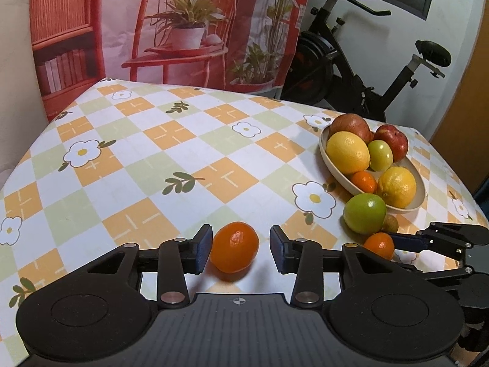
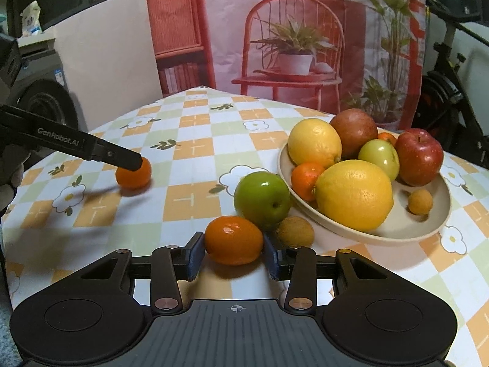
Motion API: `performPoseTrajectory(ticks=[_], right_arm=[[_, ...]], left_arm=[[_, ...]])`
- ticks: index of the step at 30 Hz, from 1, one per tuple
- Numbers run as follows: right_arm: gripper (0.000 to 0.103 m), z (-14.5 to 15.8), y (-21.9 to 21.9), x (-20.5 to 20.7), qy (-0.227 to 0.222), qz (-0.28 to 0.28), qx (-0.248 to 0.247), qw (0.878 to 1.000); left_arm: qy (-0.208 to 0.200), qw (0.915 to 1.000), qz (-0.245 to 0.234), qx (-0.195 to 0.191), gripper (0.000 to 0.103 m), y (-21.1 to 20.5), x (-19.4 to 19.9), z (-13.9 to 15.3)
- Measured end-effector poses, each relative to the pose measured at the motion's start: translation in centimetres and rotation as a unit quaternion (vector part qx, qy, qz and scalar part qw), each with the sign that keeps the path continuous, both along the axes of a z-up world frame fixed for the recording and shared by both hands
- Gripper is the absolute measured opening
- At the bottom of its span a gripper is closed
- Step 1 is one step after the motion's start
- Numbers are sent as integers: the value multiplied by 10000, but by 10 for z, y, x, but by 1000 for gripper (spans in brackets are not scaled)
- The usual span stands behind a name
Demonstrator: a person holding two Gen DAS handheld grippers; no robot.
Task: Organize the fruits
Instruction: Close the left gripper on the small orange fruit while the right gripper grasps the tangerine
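A tangerine [image 1: 234, 246] lies on the checked tablecloth between the jaws of my left gripper [image 1: 241, 244], which is open: the left pad is at the fruit and the right pad stands clear of it. My right gripper [image 2: 233, 255] is shut on a second tangerine [image 2: 233, 240] that rests on the cloth beside a green apple [image 2: 262, 197] and a small brown fruit [image 2: 295, 231]. Behind them the beige bowl [image 2: 397, 235] holds lemons, red apples, a small green apple and tangerines. In the left wrist view a right finger [image 1: 409, 241] touches that second tangerine [image 1: 379, 244].
The table's far edge meets a printed backdrop [image 1: 183, 30]. An exercise bike [image 1: 366, 70] stands behind the right corner and a washing machine [image 2: 39, 91] to the left. The bowl [image 1: 328, 159] sits near the table's right edge.
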State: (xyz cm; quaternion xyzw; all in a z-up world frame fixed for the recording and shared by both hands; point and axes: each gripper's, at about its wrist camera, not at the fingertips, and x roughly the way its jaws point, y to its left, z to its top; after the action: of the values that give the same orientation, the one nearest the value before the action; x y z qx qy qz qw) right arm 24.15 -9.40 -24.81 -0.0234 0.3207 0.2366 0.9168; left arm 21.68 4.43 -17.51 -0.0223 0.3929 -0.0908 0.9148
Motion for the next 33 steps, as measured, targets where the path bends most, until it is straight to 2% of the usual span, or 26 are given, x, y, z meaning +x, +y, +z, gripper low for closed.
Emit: performPoseTrajectory(ticks=[18,33], right_arm=[[38,0,-2,-5,-30,80,83,9999],[38,0,-2,-5,-30,83,92,9999]], left_arm=[[147,9997,77,164,44,-1,5,-11],[50,9997,28,254,42,-4,3,-15]])
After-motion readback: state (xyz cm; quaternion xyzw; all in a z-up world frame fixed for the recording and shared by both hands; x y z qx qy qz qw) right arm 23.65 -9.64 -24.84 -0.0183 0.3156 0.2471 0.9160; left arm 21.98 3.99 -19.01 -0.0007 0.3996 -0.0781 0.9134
